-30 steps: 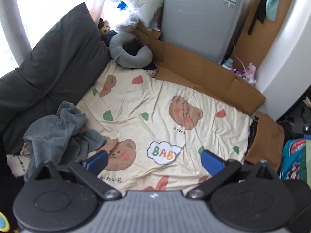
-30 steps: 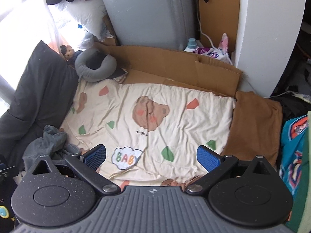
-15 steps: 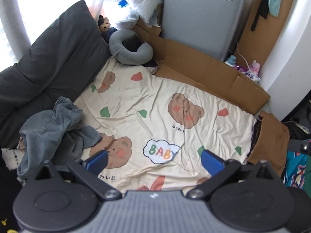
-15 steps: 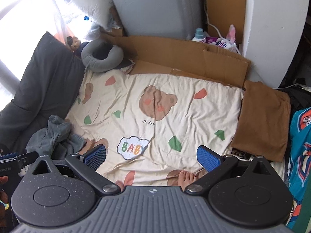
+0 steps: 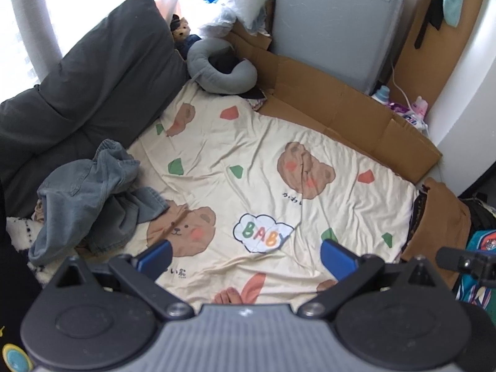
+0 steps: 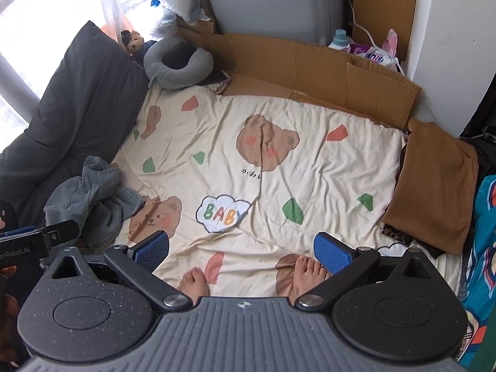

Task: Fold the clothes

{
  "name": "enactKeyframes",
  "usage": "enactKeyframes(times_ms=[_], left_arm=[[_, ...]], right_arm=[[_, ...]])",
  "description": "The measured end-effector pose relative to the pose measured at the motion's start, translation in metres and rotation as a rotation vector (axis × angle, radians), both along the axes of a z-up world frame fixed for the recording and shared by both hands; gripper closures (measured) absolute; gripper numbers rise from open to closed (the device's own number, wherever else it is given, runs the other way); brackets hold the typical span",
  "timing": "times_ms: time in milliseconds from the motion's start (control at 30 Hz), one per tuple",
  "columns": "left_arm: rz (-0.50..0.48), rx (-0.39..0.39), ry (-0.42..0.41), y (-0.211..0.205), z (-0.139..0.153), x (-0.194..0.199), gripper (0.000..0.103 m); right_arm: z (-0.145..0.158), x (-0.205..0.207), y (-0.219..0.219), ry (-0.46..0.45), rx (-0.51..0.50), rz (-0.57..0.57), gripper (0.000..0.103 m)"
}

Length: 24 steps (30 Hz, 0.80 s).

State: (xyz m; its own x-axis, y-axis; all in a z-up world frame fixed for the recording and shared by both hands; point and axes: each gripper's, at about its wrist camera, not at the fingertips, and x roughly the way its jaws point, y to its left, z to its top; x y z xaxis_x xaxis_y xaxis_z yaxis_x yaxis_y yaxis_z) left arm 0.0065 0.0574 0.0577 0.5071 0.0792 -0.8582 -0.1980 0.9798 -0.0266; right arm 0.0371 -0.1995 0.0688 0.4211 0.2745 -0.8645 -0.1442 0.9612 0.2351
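Observation:
A crumpled grey-blue denim garment [image 5: 90, 195] lies at the left edge of a cream bear-print sheet [image 5: 263, 161]; it also shows in the right wrist view [image 6: 93, 198]. A folded brown garment [image 6: 434, 186] lies at the sheet's right edge, also in the left wrist view [image 5: 440, 226]. My left gripper [image 5: 245, 255] is open and empty, high above the sheet's near edge. My right gripper [image 6: 241, 249] is open and empty, also high above the near edge.
A dark grey cushion [image 5: 80, 93] lines the left side. A grey neck pillow [image 5: 220, 71] and flattened cardboard [image 5: 341, 105] lie at the back, before a grey cabinet [image 5: 334, 21]. Bare feet [image 6: 310, 272] stand on the near edge. Colourful cloth [image 6: 480, 248] lies at right.
Both grippers have pulled back and risen, so more of the near sheet and the bare feet show. The garments have not moved.

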Motion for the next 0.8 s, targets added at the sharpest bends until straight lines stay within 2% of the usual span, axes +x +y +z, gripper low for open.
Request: enactKeyframes(times_ms=[167,367,533,800], left_arm=[[-0.020,-0.005,0.016,-0.014,-0.007,0.001,0.000],[-0.040,0.034,0.002,-0.026,-0.008,0.005,0.000],[-0.061,0.051,0.006,-0.031,-0.010,0.008,0.003],[-0.071,0.060,0.006,-0.034,-0.010,0.008,0.004]], right_arm=[[-0.003,-0.003,0.003,-0.009,-0.005,-0.003,0.001],[-0.004,-0.003,0.006,-0.029,-0.009,0.007,0.001],[-0.005,-0.001,0.013,-0.022,-0.011,0.046,0.001],[-0.008,0.002,0.013,-0.013,-0.002,0.050,0.001]])
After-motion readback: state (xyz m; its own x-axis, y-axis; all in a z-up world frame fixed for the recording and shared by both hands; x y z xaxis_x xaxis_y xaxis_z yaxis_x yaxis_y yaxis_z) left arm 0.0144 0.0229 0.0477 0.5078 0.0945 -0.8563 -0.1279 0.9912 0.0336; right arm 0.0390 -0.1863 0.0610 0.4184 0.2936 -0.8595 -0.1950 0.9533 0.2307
